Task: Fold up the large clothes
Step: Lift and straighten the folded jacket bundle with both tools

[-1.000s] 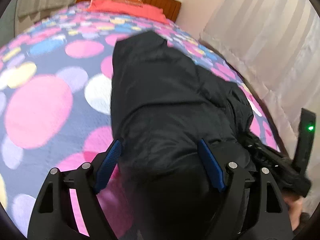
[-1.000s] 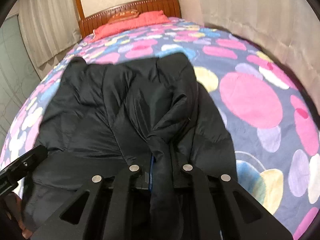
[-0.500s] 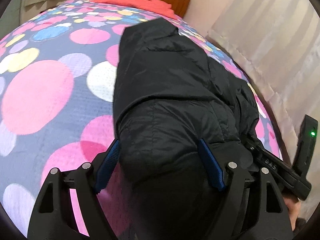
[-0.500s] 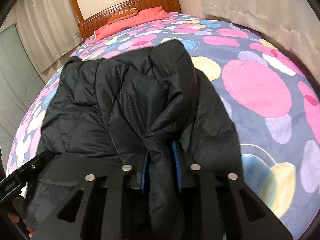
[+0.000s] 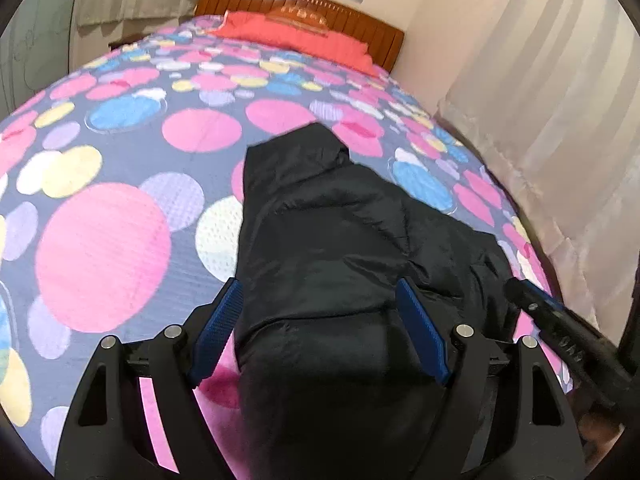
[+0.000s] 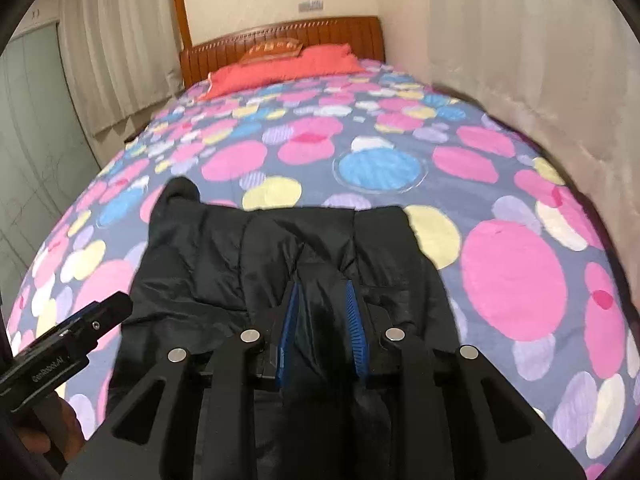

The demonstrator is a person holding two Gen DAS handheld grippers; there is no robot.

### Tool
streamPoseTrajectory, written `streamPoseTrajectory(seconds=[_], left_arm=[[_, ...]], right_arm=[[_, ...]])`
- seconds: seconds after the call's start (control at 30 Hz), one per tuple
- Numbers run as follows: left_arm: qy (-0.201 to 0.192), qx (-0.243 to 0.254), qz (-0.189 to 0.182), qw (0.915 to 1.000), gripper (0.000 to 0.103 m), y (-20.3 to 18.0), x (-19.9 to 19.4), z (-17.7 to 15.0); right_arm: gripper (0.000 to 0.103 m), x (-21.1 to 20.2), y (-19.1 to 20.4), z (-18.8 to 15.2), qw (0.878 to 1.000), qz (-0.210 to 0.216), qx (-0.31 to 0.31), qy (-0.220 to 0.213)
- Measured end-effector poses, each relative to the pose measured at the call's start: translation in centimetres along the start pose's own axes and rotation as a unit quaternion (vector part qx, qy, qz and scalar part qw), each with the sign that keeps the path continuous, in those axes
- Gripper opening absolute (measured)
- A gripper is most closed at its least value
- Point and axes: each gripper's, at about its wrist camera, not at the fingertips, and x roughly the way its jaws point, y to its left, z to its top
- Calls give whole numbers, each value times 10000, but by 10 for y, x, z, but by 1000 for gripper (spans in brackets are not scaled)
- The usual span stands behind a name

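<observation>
The jacket (image 5: 328, 248) is plain black, with a slight shine. The bedspread (image 5: 120, 184) under it is grey-blue with round spots in pink, yellow, blue, lilac and white. Behind the jacket the pillow (image 6: 280, 68) is coral red and the headboard (image 6: 280, 40) reddish-brown wood. Both tongs (image 5: 320, 328) (image 6: 322, 320) are black with blue pads

jacket (image 5: 344, 248) near hem: cut off by frame | bedspread (image 6: 500, 272) underneath: hidden

One black quilted puffer jacket (image 5: 340, 248) lies on the bed, bunched and partly folded over itself, its shiny fabric creased in soft ridges. Its far edge (image 6: 320, 216) lies roughly straight across; one narrow end (image 6: 180, 192) projects toward the headboard.
</observation>
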Motion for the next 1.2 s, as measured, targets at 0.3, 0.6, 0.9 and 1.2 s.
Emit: streamPoseTrajectory(seconds=[0.3, 0.6, 0.9, 1.2], left_arm=[[460, -106, 196, 9987, 81, 4, 43, -11], [427, 187, 436, 9980, 83, 0, 64, -21], [351, 339, 574, 9972, 83, -2, 73, -24], [294, 423, 675, 9964, 83, -4, 79, -26]], right_arm=[[23, 46, -14, -22, 9992, -173, 108, 335], [22, 69, -24, -37, 9993, -32, 313, 213], [21, 77, -24, -42, 9992, -78, 366, 117], [20, 80, -21, -46, 9992, -191, 350, 19]])
